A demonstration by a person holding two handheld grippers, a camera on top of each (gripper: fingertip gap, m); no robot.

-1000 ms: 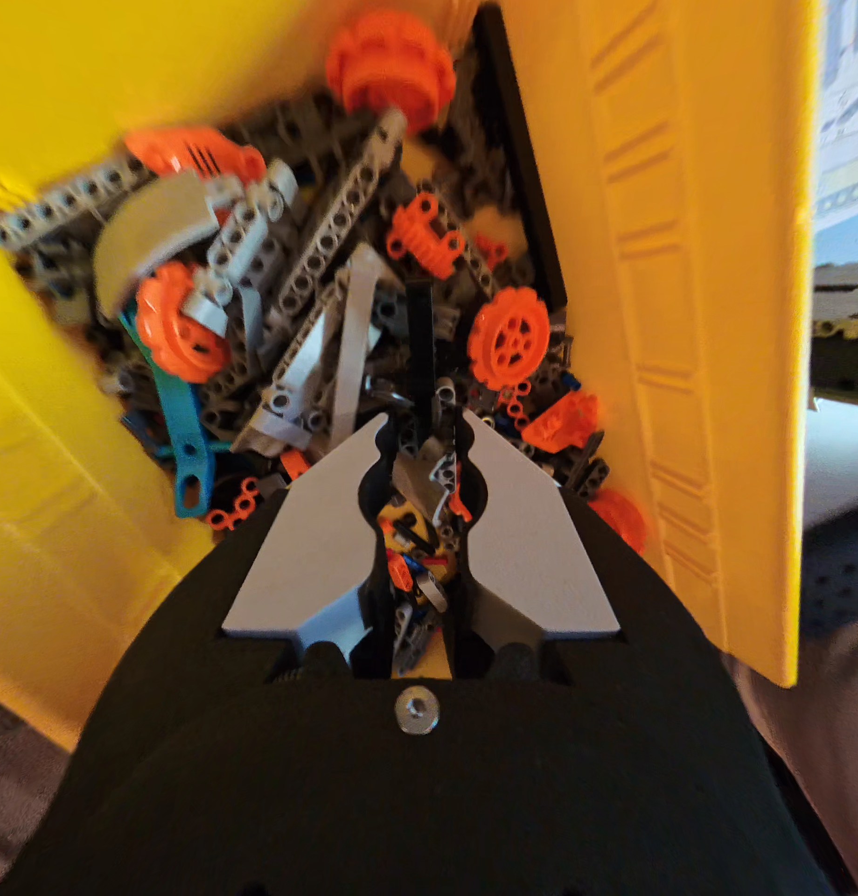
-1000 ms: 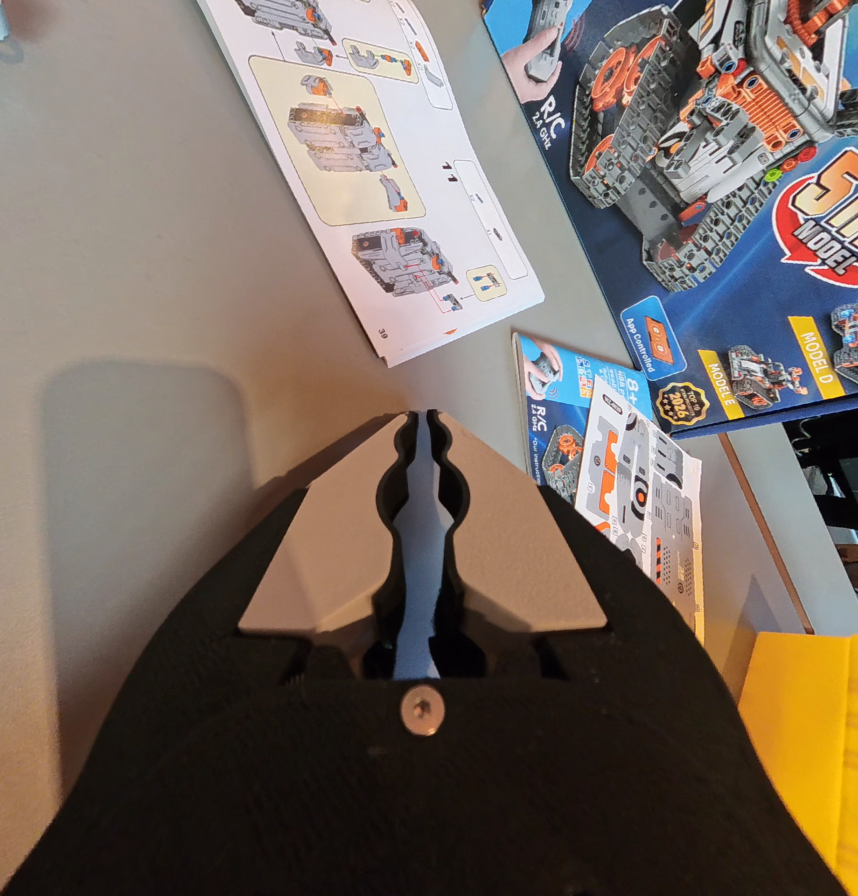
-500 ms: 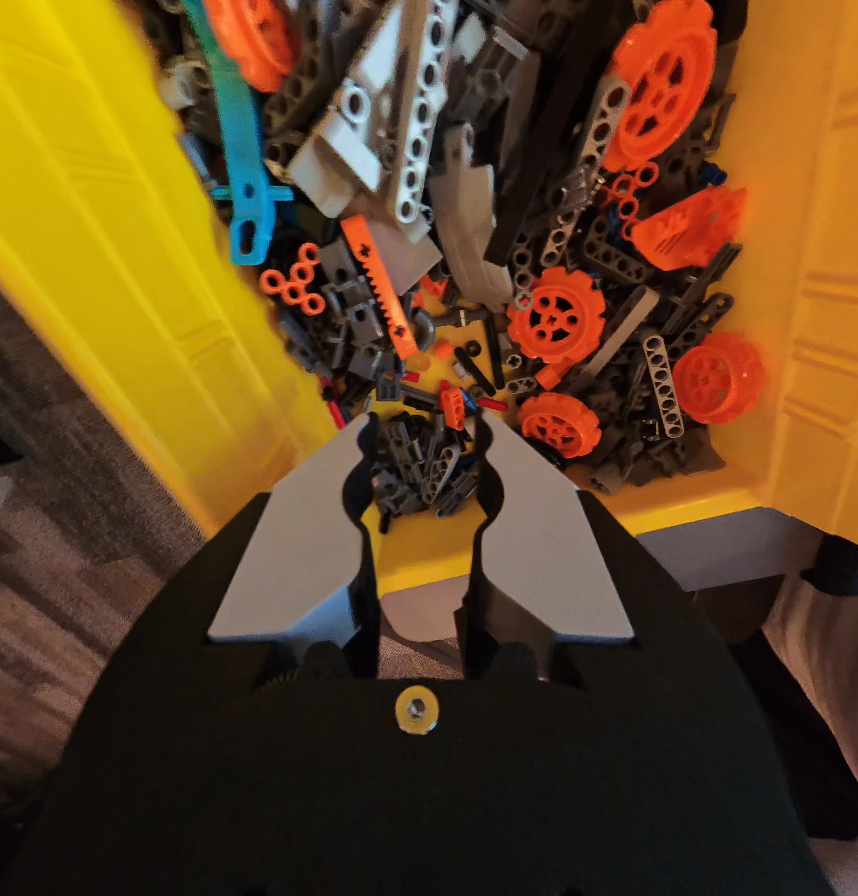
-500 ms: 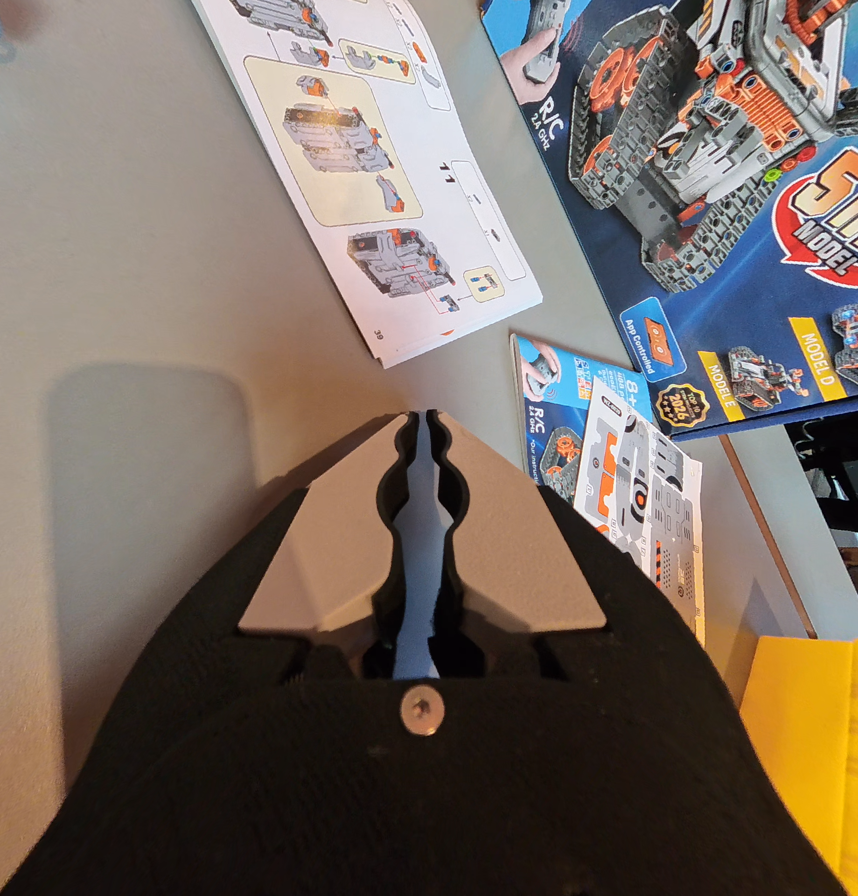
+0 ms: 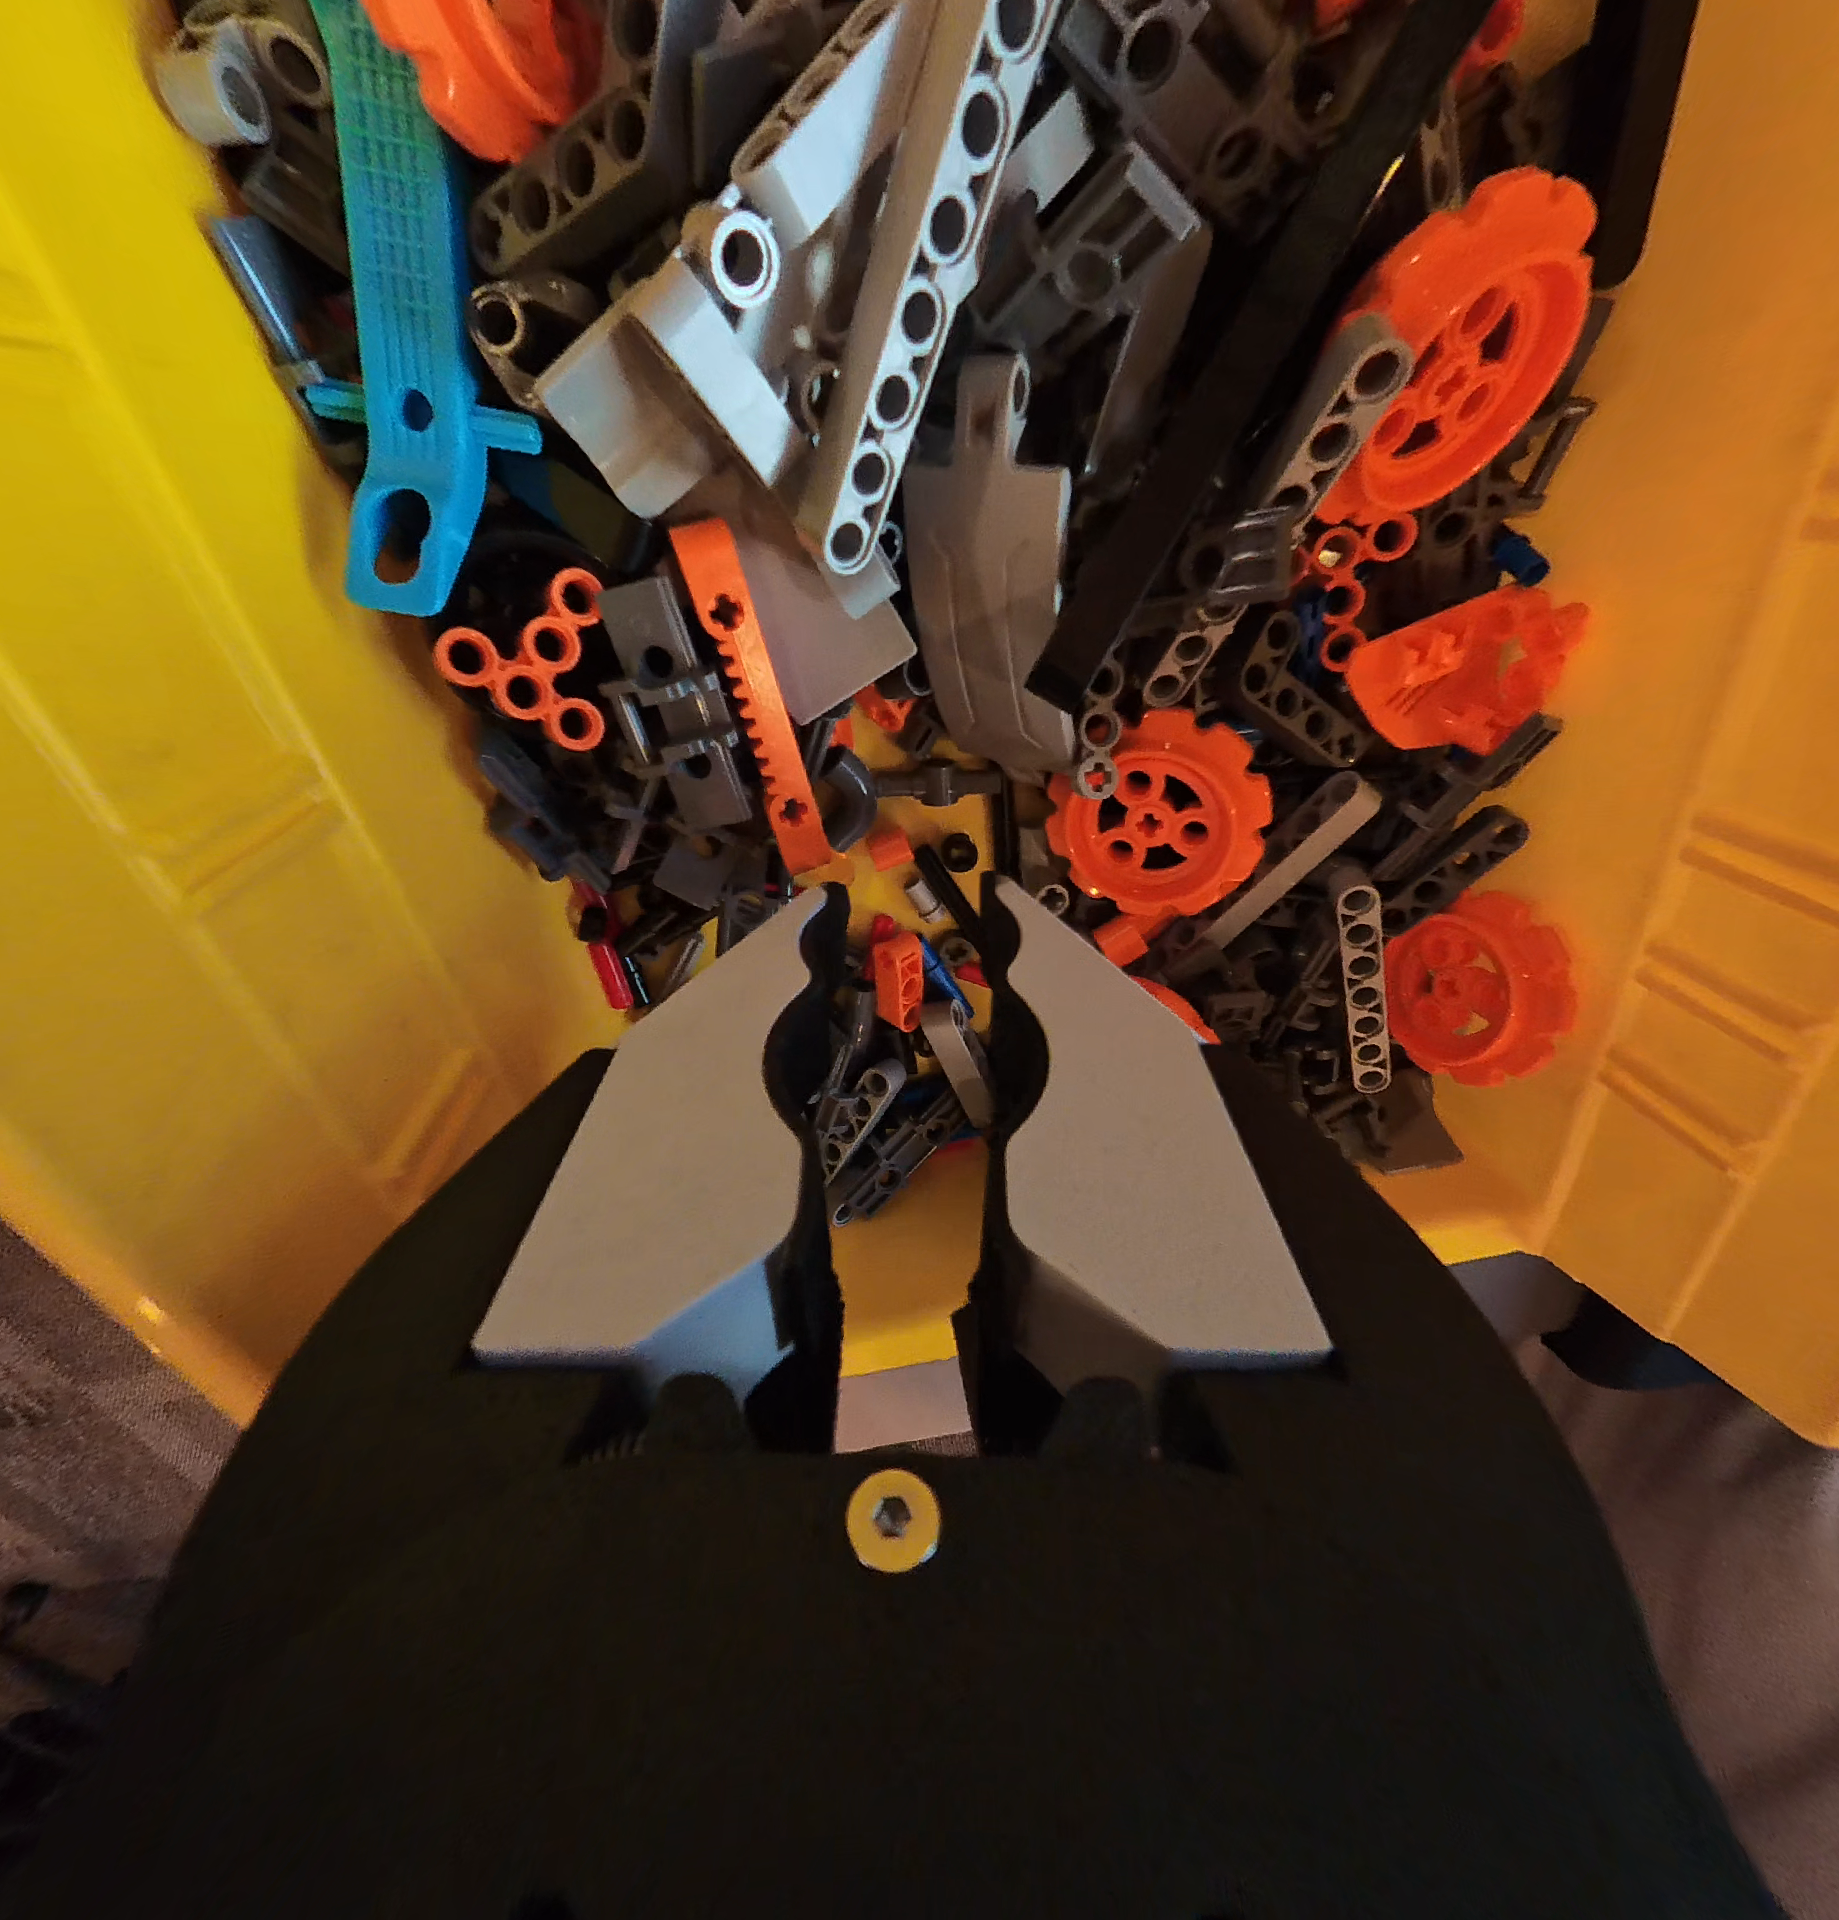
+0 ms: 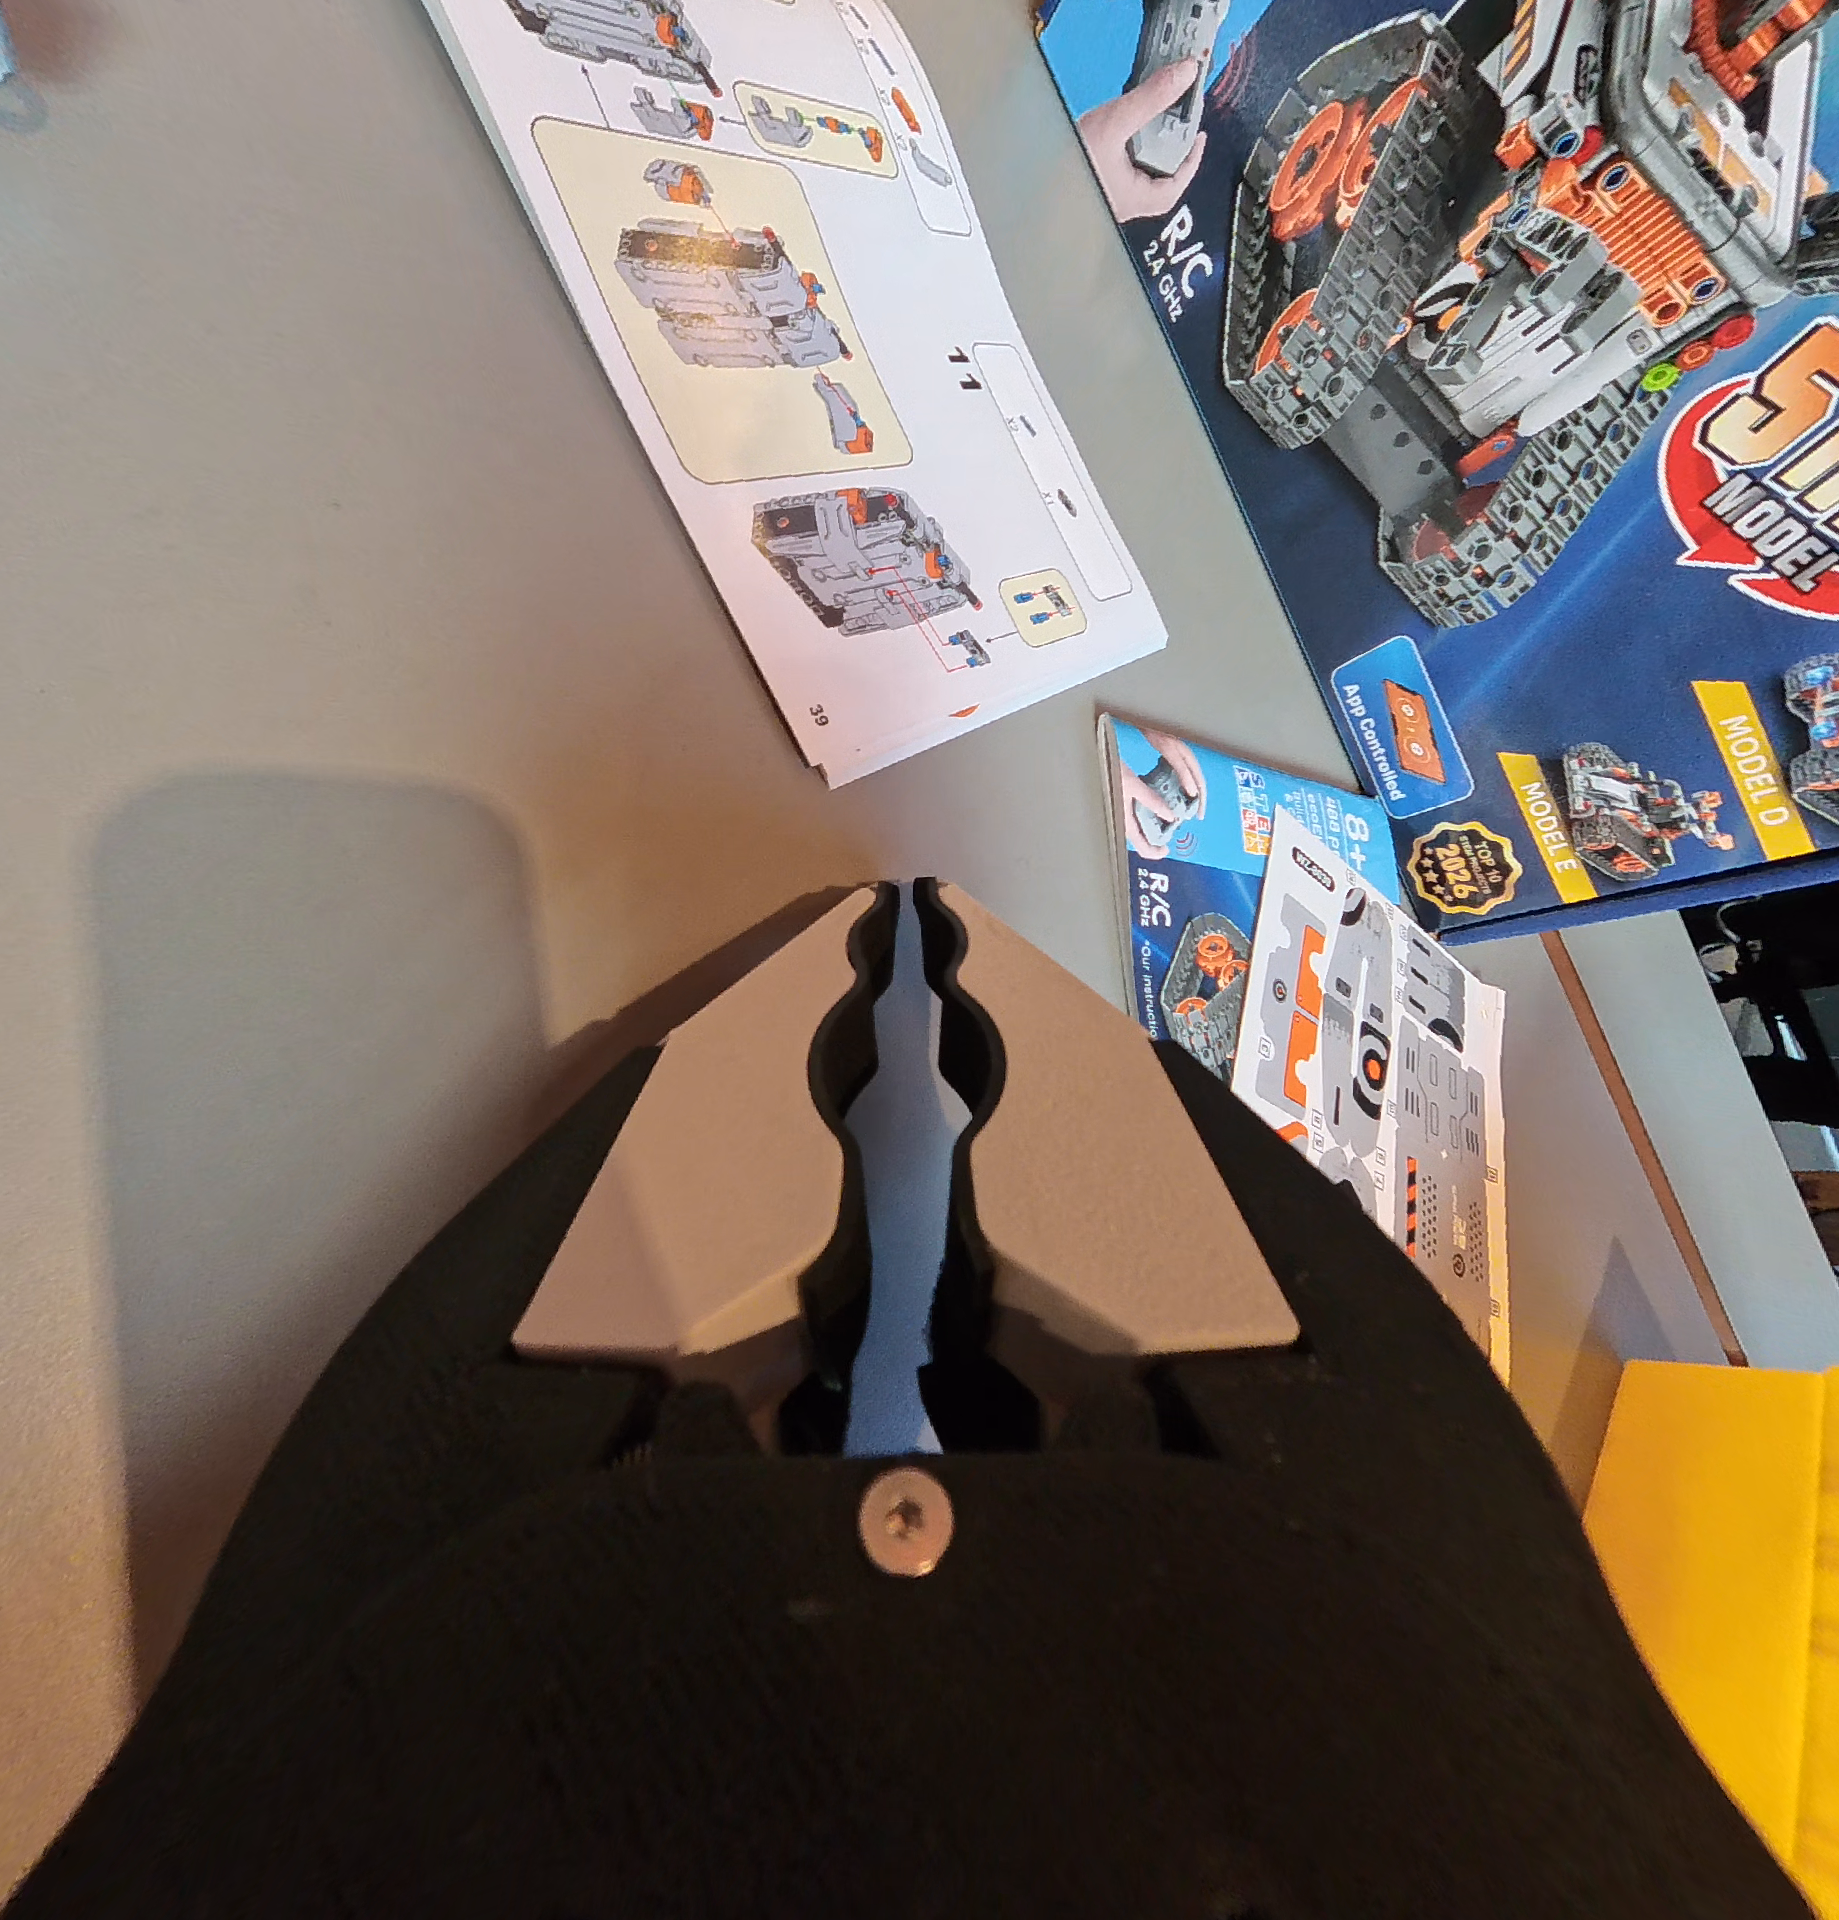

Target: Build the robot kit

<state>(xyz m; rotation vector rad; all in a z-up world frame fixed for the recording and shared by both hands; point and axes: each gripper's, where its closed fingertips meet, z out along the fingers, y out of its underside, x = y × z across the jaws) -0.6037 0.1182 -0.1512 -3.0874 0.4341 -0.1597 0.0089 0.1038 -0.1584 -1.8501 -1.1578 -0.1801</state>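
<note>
My left gripper (image 5: 915, 899) reaches into a yellow bin (image 5: 219, 727) of loose building parts. Its jaws stand partly open over small pieces on the bin floor. A small orange brick (image 5: 899, 971) and a thin black rod (image 5: 956, 904) lie between the fingers, and neither pad visibly presses on them. An orange toothed rack (image 5: 759, 707) ends just beyond the left fingertip. An orange wheel (image 5: 1154, 821) lies to the right. My right gripper (image 6: 904, 888) is shut with nothing between its pads, above a grey table (image 6: 271, 468).
The bin also holds a blue strap (image 5: 406, 343), a long grey beam (image 5: 925, 301) and more orange wheels. On the table lie an open instruction booklet (image 6: 842, 364), a blue kit box (image 6: 1569, 416), a small booklet (image 6: 1195, 862) and a sticker sheet (image 6: 1382, 1060). The bin's yellow corner (image 6: 1746, 1610) shows at lower right. Across from one pair of fingers to the other is roughly 60 centimeters.
My left gripper pulled back toward the bin's near end, opened wider, then pushed in closer over the small pieces with its jaws narrowing. My right gripper stayed shut and still.
</note>
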